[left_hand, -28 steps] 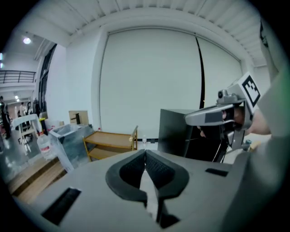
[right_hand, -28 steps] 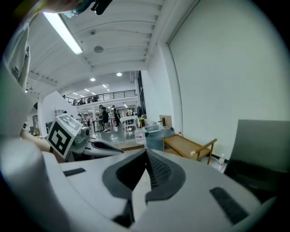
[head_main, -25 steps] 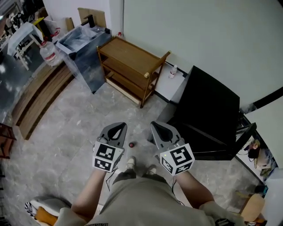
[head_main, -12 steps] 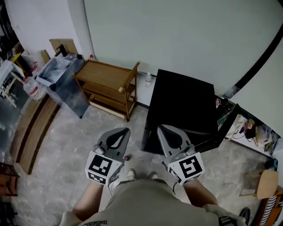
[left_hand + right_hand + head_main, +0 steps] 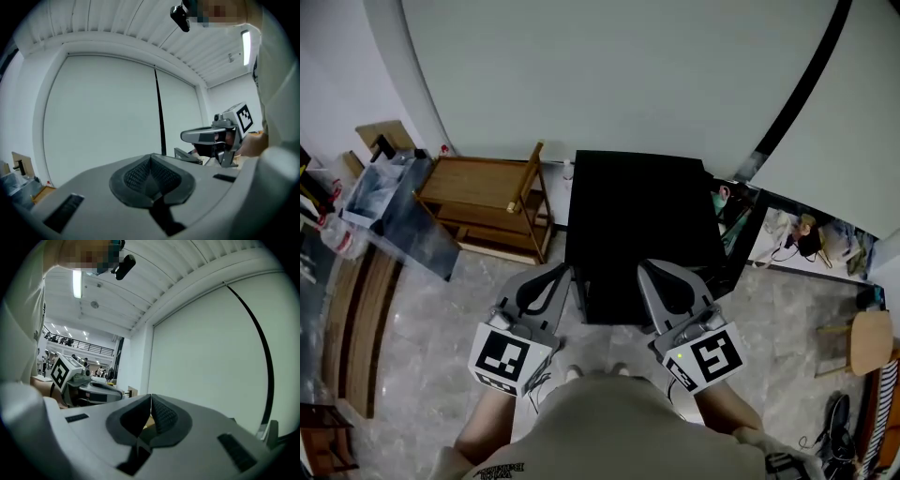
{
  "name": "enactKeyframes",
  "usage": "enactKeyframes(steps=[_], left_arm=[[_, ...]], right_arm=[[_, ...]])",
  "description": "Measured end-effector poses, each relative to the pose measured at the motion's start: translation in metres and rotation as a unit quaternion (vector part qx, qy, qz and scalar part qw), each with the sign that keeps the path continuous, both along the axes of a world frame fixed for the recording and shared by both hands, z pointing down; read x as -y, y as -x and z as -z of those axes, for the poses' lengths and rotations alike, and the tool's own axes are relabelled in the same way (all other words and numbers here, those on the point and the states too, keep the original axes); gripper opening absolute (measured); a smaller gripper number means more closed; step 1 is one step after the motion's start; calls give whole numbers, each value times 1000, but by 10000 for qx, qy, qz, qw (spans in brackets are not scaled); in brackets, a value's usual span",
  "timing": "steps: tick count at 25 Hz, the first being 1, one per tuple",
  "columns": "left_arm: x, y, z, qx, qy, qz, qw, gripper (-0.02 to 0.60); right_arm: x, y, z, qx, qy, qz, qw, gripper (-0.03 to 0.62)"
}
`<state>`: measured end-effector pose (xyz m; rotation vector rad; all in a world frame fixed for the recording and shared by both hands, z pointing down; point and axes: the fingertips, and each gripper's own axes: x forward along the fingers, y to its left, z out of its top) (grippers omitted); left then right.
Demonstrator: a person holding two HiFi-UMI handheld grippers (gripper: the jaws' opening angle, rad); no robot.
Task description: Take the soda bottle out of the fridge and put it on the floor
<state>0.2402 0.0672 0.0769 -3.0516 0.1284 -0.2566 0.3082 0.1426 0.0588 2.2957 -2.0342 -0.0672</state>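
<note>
Black fridge (image 5: 642, 225) appears overhead; gripper views show both hand-held grippers (image 5: 151, 158) (image 5: 150, 397) closed, empty.

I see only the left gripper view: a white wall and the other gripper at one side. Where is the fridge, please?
Observer: The head view shows the black fridge low against the wall, straight ahead of the left gripper and the right gripper, below what your camera shows.
Operator: Does the other one hold something?
Observer: No. In the right gripper view its fingers are together with nothing between them.
Operator: What stands beside the fridge?
Observer: A wooden shelf stands at its left in the head view, also against the wall.
</note>
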Motion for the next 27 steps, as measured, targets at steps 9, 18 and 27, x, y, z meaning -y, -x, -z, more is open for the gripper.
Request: enactKeyframes(steps=[9,18,27], left_arm=[[-7,-6,13,-181,24,-33,9998,6],[-2,-2,9,-95,-119,77,9999,6],[-8,-3,7,-15,-194,2,9998,6]], right_arm=[[-13,-3,6,-127,52,-43,9999,-3],[-6,0,4,-161,83,115,9998,-3],[0,0,5,-48,74,267,9996,-3]])
